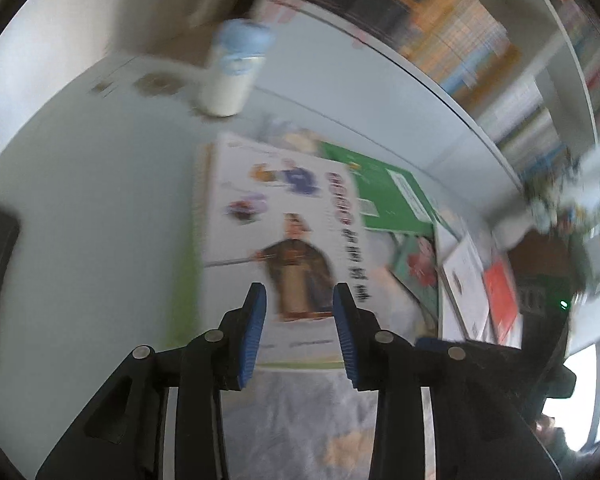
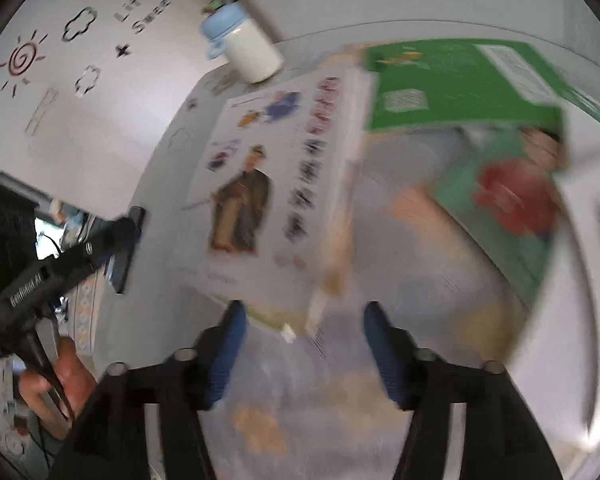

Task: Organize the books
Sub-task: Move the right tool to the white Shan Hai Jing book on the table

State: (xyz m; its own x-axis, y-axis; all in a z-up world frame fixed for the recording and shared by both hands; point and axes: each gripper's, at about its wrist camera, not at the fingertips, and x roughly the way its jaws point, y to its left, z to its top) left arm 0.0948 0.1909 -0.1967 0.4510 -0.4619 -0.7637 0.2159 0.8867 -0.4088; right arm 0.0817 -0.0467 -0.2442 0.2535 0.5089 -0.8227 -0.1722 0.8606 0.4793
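A white book with a drawn robed figure (image 1: 284,216) (image 2: 268,184) lies on top of a loose pile of books on the pale table (image 1: 80,200). A green book (image 1: 384,196) (image 2: 460,80) and a teal book with a red flower (image 1: 420,264) (image 2: 512,196) lie beside it. My left gripper (image 1: 299,292) hovers over the white book's near edge, blue pads apart, pinching nothing. My right gripper (image 2: 305,308) stands wide open above a pale patterned book (image 2: 320,380), with the white book's near corner showing between its fingers. Both views are blurred.
A white bottle with a light blue cap (image 1: 232,76) (image 2: 248,48) stands at the table's far side. A shelf of upright books (image 1: 460,40) runs behind. More white and orange books (image 1: 500,292) lie to the right. A hand holds the left gripper (image 2: 128,248) at the table's left.
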